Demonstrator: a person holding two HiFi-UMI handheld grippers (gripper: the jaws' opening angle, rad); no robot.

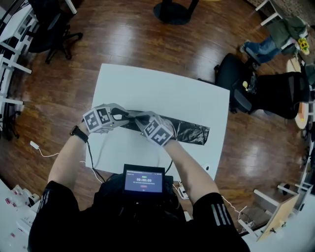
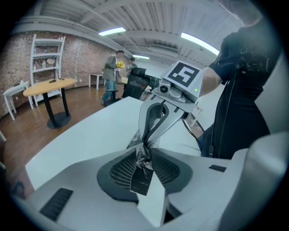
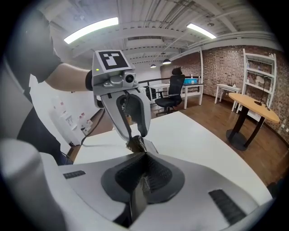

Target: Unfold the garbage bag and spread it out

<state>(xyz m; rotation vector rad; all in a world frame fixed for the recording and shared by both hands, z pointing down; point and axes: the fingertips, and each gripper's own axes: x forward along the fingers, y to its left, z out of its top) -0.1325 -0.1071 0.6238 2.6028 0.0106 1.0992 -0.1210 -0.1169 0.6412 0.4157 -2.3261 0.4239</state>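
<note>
A black garbage bag (image 1: 189, 132) lies as a long folded strip across the white table (image 1: 162, 83). Both grippers meet at its left end. My left gripper (image 1: 119, 117) has a crumpled bit of the bag (image 2: 143, 159) between its jaws, which stand slightly apart, so the film sits loosely in the gap. My right gripper (image 1: 138, 121) faces it from the other side and is shut on the same end of the bag (image 3: 137, 145). In the left gripper view the right gripper's fingers (image 2: 159, 121) pinch the film just beyond my left gripper (image 2: 145, 153).
A small screen device (image 1: 143, 181) hangs at the person's chest, with cables at the table's near edge. Black office chairs (image 1: 275, 93) stand right of the table, another chair (image 1: 51, 29) at the far left, and a round table base (image 1: 174, 11) beyond the far edge.
</note>
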